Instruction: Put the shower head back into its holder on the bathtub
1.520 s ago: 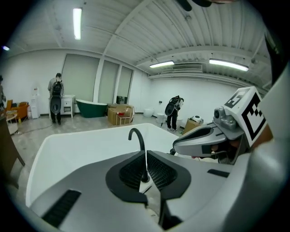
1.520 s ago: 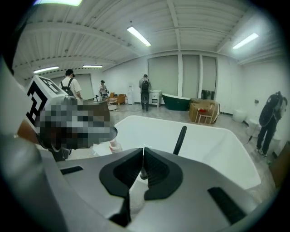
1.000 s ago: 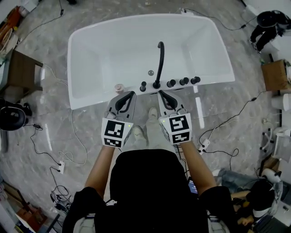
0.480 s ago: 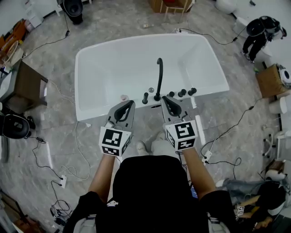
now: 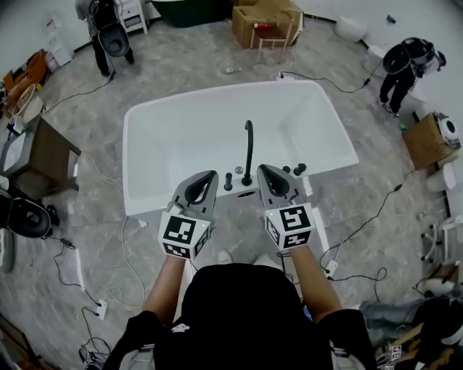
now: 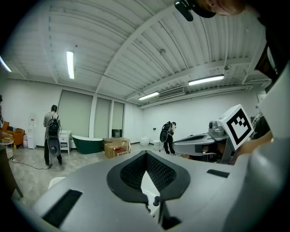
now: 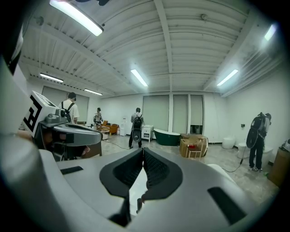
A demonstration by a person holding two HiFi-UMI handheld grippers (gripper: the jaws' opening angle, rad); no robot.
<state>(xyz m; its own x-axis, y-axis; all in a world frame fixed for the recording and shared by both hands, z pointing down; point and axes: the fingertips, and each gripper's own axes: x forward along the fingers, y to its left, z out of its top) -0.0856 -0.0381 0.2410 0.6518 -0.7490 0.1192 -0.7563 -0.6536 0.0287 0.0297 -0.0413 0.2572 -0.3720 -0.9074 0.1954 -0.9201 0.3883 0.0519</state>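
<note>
Grey marble-look floor (image 5: 87, 217), wide showroom w/ ribbed white ceiling. Centre: white bathtub (image 5: 173, 144), seen from above.

Near rim of tub: tall black spout (image 5: 248, 148), short black post (image 5: 228, 181) to its left, black knobs (image 5: 299, 168) to its right, small round metal piece (image 5: 239, 171) by the spout base.

Shower head: cannot be told apart among these small black fittings; neither tong holds it.

Left gripper (image 5: 210, 175) and right gripper (image 5: 262, 169): both over the near rim, one each side of the spout, covering part of the rim in head view. Both closed, pads tip-to-tip, nothing between them (per gripper views).

Surroundings:
- brown side table (image 5: 47, 148) left of tub
- cables (image 5: 123, 238) looping over the floor, one reaching the tub's far side
- cardboard box (image 5: 427, 141) at right
- open carton (image 5: 253, 14) at top, contents unclear; wooden stool w/ red item (image 5: 269, 30) just beside it
- dark green tub (image 5: 181, 9) beyond
- two people w/ backpacks (image 5: 101, 32), (image 5: 405, 61), well apart from the white tub
</note>
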